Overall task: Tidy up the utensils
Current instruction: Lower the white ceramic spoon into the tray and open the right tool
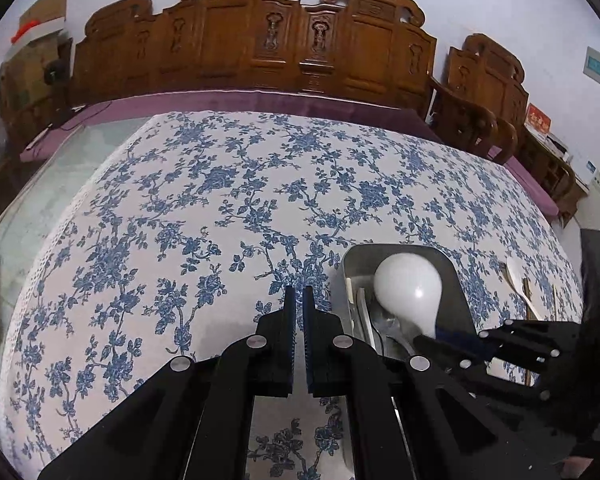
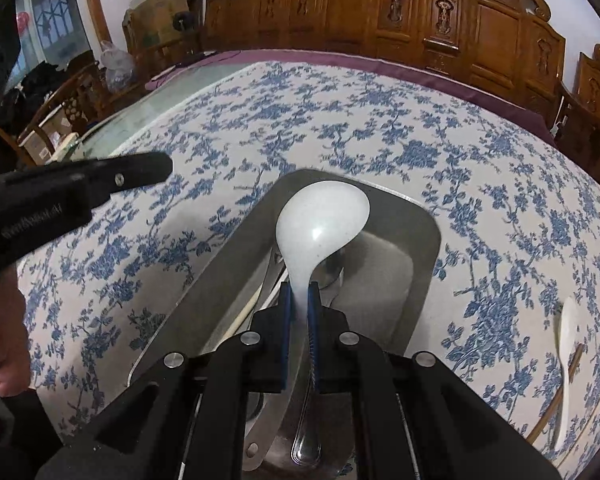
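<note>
The white ladle is held by its handle in the right gripper, bowl up over the metal tray. It should be lowered slowly and let go only once it is laid beside the spoons inside. The left gripper is shut on nothing, left of the tray

No legible text — lettering on the left tool is blurred.

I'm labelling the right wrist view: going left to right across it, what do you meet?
Left tool → metal tray → white ladle, clamped in the right tool → white spoon on the tablecloth.
</note>
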The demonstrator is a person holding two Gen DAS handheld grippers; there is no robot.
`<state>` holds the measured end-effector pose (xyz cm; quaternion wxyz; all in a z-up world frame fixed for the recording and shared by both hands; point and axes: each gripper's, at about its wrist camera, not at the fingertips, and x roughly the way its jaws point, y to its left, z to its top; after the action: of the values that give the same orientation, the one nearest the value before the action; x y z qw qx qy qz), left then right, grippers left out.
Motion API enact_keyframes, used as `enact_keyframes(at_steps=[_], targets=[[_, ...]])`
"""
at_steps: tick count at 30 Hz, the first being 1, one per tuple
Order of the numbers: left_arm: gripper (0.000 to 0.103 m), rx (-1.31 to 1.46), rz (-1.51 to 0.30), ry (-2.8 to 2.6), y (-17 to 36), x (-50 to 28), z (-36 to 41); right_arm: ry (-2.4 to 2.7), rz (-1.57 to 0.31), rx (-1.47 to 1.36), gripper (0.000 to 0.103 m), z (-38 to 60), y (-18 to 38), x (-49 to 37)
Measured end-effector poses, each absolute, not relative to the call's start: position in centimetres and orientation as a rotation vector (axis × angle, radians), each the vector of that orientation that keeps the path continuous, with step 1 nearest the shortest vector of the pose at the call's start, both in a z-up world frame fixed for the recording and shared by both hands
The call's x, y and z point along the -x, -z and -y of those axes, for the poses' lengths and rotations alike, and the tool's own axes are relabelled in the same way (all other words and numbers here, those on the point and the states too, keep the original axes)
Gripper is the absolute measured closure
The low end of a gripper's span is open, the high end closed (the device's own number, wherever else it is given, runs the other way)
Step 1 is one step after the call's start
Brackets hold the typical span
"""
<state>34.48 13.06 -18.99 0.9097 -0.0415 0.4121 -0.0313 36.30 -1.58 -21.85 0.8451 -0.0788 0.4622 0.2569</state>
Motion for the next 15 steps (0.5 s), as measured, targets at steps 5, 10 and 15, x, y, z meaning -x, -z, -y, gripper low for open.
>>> enact_keyframes(at_steps=[5,10,15], targets=[[0.101,0.081,-0.852,0.066,19.04,-34.55,-12.91,-0.545,-0.993,0.162,0.093,1.72,22.51,-36.19],[0.101,0.079,-0.852,0.066,19.06,-34.53,-12.75,-0.548,-0.994,0.147,0.093,1.97,22.47,-36.13],[0.101,0.077,-0.852,0.067,19.08,-34.51,-12.64,-0.551,-0.996,0.143,0.093,2.13,22.30,-36.07]])
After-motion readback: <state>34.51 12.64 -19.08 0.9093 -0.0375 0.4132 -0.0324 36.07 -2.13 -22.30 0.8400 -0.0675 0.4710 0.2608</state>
